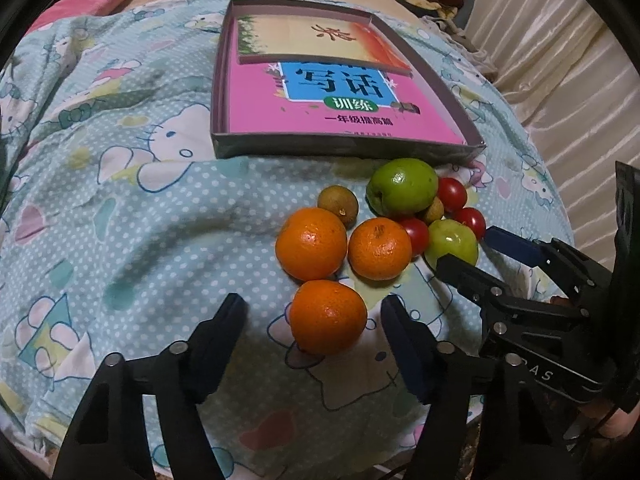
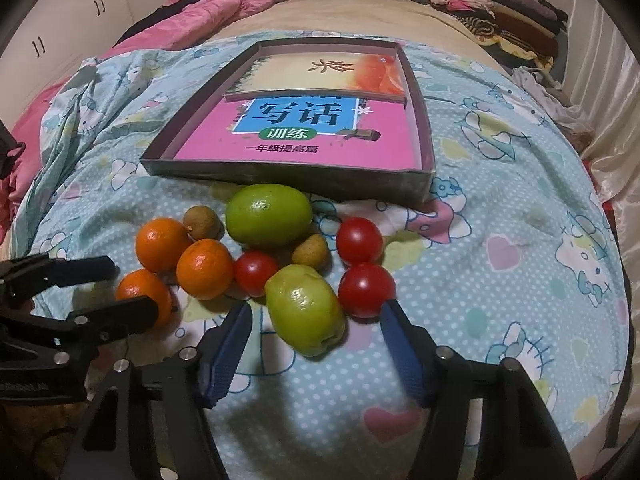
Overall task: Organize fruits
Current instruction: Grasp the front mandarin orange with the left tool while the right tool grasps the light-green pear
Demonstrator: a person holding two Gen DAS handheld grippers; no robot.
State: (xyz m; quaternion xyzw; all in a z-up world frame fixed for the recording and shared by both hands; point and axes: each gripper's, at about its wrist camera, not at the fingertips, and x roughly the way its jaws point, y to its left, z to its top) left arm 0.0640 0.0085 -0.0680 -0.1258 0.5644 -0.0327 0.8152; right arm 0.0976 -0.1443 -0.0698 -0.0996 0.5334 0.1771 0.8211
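The fruit pile lies on the bed's cartoon-print blanket [image 2: 500,208], just in front of the near wall of the shallow box [image 2: 288,176], which holds two books.

The nearest orange [image 1: 328,317] sits dead ahead between the fingers of the left claw [image 1: 314,320], whose jaws stand apart with gaps on both sides, gripping nothing. The nearer green fruit [image 2: 306,310] lies between the fingers of the right claw [image 2: 316,322], its long axis slanting across the gap; those jaws are apart too, not pressing. Each claw is nearest its own fruit, orange on the pile's left, green on its right.

Count: three oranges, two green fruits, three cherry tomatoes [image 2: 359,240], two small brown longan-like fruits [image 2: 202,222].
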